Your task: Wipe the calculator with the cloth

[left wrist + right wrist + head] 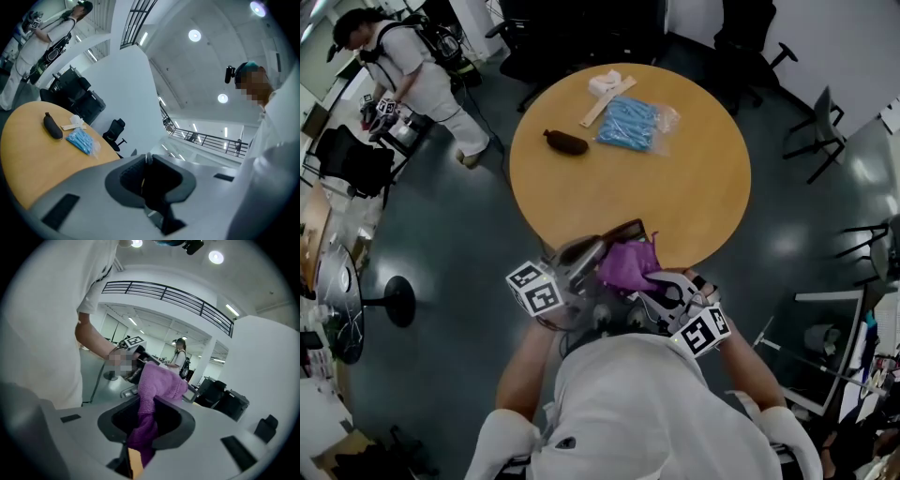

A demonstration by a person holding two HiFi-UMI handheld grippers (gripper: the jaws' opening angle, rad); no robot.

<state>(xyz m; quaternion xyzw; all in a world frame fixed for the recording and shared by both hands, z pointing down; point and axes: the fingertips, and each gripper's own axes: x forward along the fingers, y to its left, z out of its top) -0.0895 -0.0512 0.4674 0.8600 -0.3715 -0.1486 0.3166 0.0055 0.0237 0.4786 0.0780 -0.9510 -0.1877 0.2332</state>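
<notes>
At the near edge of the round table [694,202], my left gripper [589,253] is shut on the dark, flat calculator [623,231] and holds it up off the table. In the left gripper view only a thin edge shows between the closed jaws of the left gripper [147,180]. My right gripper [652,281] is shut on the purple cloth [628,265]. In the right gripper view the cloth [157,385] rises out of the right gripper [147,417] and lies against the calculator [127,391], hiding its middle.
On the table's far half lie a dark pouch [565,142], a clear bag of blue items [630,123], a pale flat stick [606,101] and a white wad [604,82]. Another person [412,70] stands at the back left. Office chairs [820,136] ring the table.
</notes>
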